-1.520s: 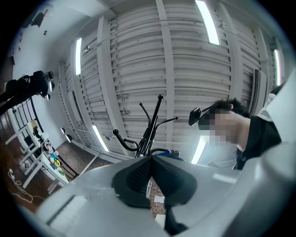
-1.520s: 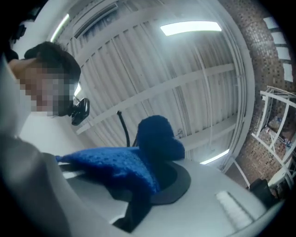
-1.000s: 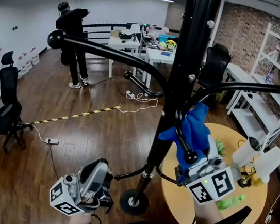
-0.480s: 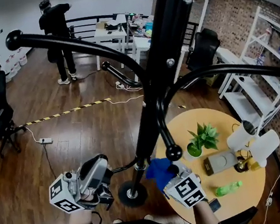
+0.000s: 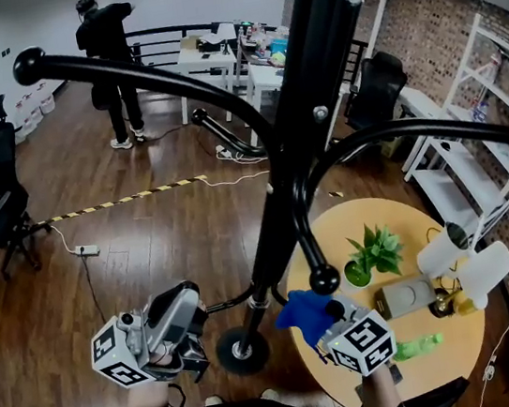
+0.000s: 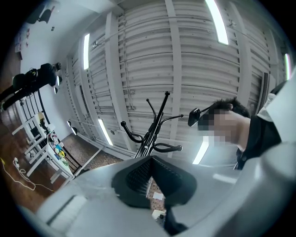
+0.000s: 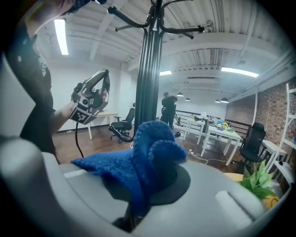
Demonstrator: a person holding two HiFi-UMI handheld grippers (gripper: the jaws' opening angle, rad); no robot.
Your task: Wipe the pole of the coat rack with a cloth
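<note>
Evidently the blue cloth (image 5: 305, 311) is a soft, light knit; it sits bunched in the clenched jaws of the right gripper (image 5: 323, 322), just beside the lower pole (image 5: 275, 242); it should wrap easily round that stiff, smooth pole if pinched by a fold; the left gripper (image 5: 181, 319) hangs apart, its jaws drawn together on nothing.

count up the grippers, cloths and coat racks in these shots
grippers: 2, the left gripper and the right gripper
blue cloth: 1
coat rack: 1
total: 4
</note>
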